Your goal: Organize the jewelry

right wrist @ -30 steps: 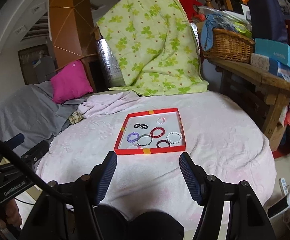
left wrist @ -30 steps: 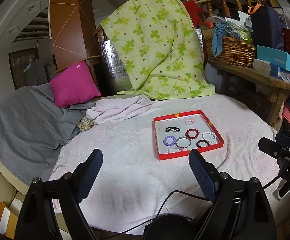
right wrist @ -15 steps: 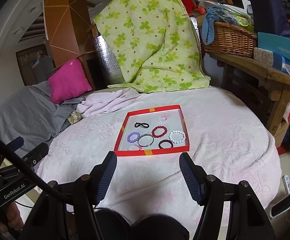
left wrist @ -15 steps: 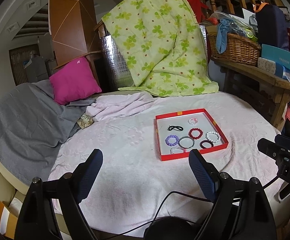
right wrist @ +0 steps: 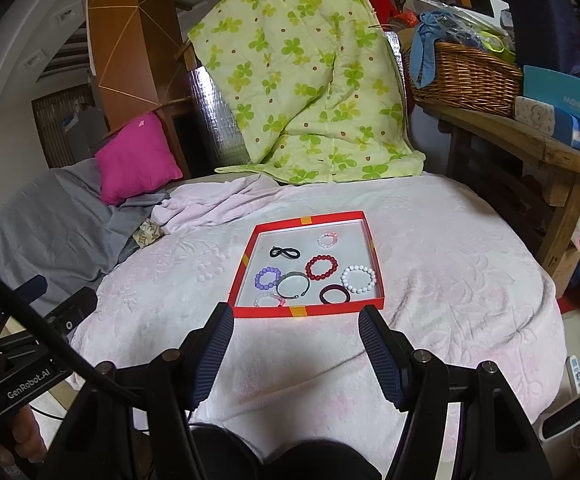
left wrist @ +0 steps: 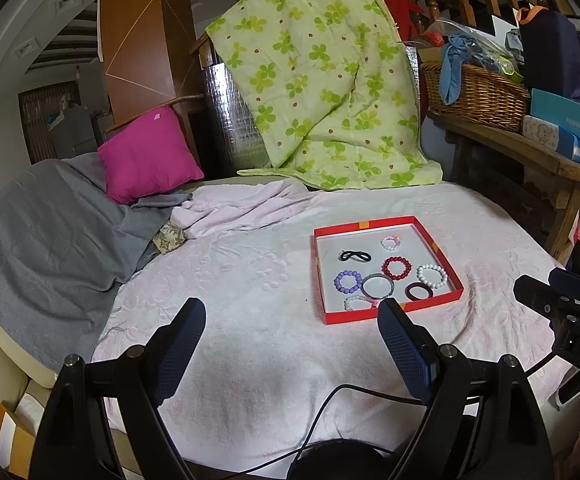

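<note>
A red-rimmed tray [left wrist: 446, 266] [right wrist: 374, 256] lies on the pink bedspread. It holds several bracelets: red beads [right wrist: 321, 267], white beads [right wrist: 358, 279], purple beads [right wrist: 267, 278], a green bangle [right wrist: 294, 285], a dark maroon band [right wrist: 334, 294], a small pink-white one [right wrist: 327, 239], a pale one at the front [right wrist: 269, 300], and a black hair tie [right wrist: 284, 253]. My left gripper [left wrist: 292, 314] is open and empty, left of and short of the tray. My right gripper [right wrist: 296, 320] is open and empty, just before the tray's front edge.
A green floral quilt [left wrist: 322, 80] hangs at the back. A magenta pillow [left wrist: 147, 156] and grey blanket [left wrist: 41, 224] lie at left. A wooden bench [right wrist: 538, 152] with a wicker basket [right wrist: 466, 76] and boxes stands at right. The bed edge drops off at right.
Both grippers have tilted down and moved a little closer to the tray. Both stay open and empty. The bracelets have not moved.
</note>
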`<state>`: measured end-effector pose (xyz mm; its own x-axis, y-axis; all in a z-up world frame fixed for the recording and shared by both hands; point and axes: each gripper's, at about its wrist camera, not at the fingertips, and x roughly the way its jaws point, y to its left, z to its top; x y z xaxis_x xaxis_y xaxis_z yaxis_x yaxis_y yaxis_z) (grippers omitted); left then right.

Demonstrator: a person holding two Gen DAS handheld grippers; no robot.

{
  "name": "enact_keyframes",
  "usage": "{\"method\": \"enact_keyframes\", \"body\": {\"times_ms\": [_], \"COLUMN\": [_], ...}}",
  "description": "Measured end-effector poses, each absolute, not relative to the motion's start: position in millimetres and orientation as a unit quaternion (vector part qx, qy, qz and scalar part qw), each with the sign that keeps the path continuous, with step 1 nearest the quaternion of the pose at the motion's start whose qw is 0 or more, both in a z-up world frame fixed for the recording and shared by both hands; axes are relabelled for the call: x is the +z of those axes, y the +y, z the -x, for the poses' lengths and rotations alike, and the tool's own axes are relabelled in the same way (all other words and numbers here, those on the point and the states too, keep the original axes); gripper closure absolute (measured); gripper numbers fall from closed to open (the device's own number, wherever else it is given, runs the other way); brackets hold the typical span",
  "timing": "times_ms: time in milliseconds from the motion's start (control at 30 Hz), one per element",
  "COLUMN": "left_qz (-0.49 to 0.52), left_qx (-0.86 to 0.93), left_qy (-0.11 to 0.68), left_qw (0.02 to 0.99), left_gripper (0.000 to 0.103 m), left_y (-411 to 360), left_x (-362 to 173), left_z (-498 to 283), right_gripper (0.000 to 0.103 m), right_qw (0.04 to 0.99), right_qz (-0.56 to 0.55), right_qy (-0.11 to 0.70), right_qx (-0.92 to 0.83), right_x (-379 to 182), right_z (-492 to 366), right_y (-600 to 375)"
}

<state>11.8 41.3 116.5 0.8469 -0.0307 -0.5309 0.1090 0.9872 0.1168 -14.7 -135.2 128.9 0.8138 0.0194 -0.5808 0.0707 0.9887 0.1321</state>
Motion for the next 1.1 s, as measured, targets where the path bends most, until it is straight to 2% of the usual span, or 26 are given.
{"method": "enact_keyframes", "body": {"times_ms": [600,1100], "left_qz": [-0.056,-0.082], "left_qx": [-0.040,-0.026], "left_qy": [0.298,0.306], "left_qw": [0.952,0.948], "left_gripper": [0.015,0.015], "left_y": [49,32], "left_x": [102,102], "left_z": [-33,-36], "right_gripper": [0.034,0.034], "right_qw": [0.946,0.943], "right_qz": [-0.065,-0.088], "right_qy": [0.317,0.320], "right_qx": [-0.021,-0.013], "right_x": [122,110], "right_z": [-7,-10], "right_y": [-129,-146]}}
